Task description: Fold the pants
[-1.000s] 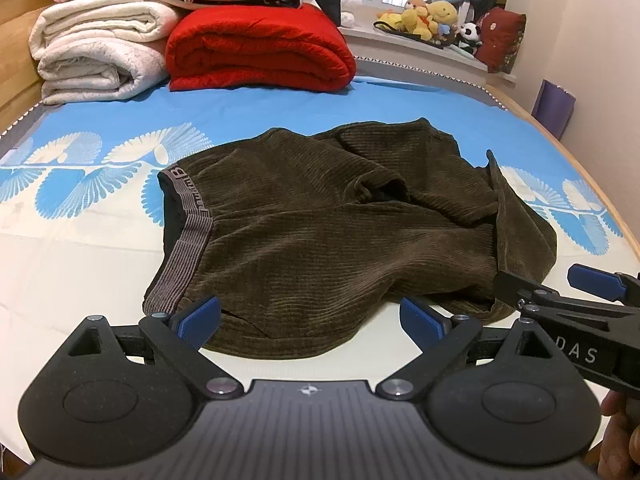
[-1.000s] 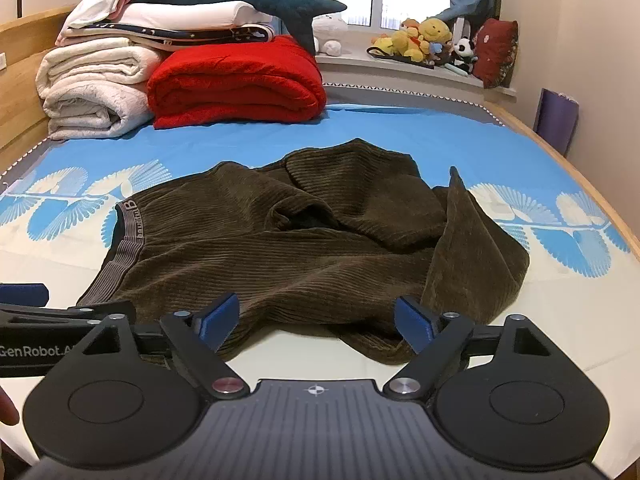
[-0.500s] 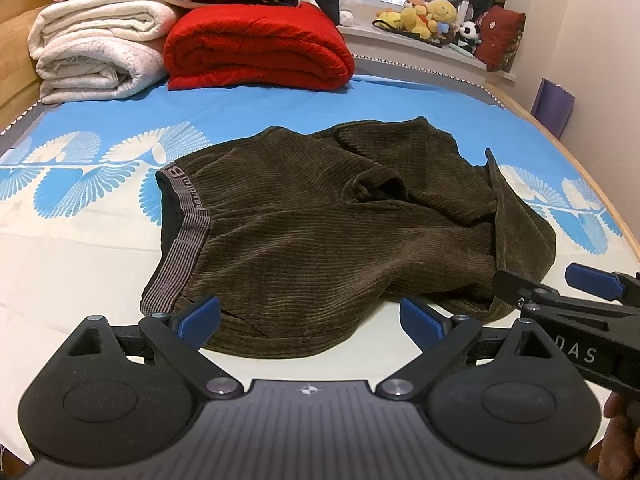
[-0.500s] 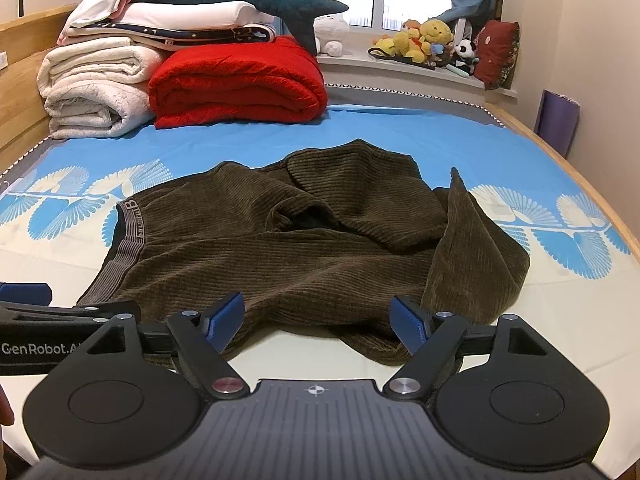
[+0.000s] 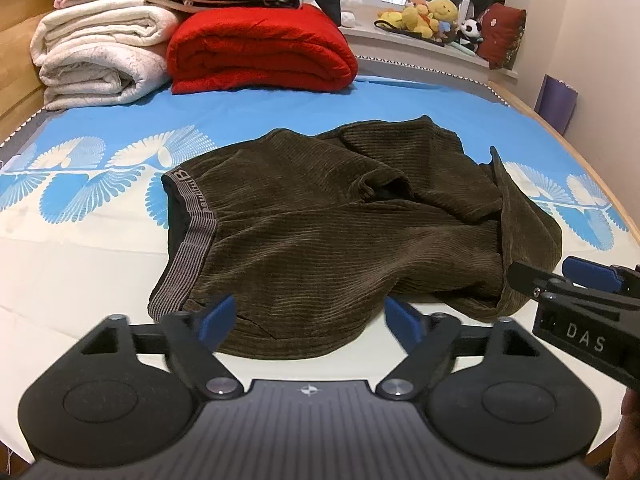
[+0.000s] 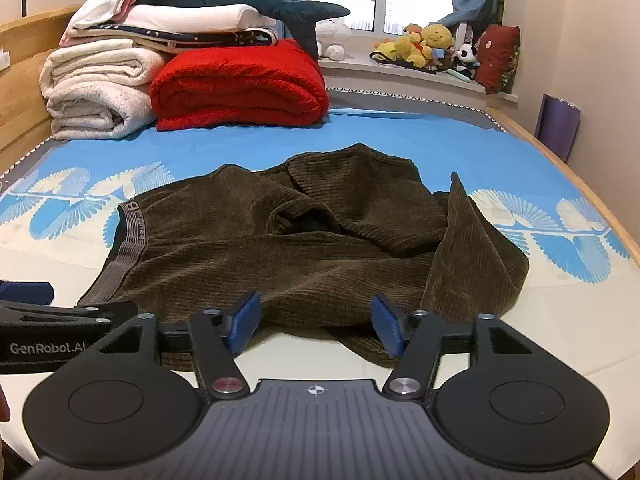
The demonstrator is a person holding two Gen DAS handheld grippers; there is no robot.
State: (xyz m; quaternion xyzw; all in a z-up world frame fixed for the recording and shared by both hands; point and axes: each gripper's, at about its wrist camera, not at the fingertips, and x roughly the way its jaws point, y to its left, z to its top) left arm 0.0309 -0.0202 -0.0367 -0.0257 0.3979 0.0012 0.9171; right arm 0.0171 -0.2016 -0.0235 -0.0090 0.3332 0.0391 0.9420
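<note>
Dark brown corduroy pants (image 5: 320,236) lie crumpled on the bed, grey waistband (image 5: 192,236) to the left, legs bunched to the right. They also show in the right wrist view (image 6: 304,248). My left gripper (image 5: 310,320) is open and empty, just above the pants' near edge. My right gripper (image 6: 314,322) is open and empty, hovering over the near hem. The right gripper shows at the right edge of the left wrist view (image 5: 580,288). The left gripper shows at the left edge of the right wrist view (image 6: 60,320).
The bed has a blue and white sheet (image 5: 80,184). Folded white blankets (image 5: 100,60) and a red quilt (image 5: 260,52) are stacked at the head. Plush toys (image 6: 424,48) sit on the window sill. A wooden bed rail (image 6: 560,168) runs along the right.
Both grippers have narrowed their jaws somewhat and moved slightly closer to the pants' near edge. The pants have not moved.
</note>
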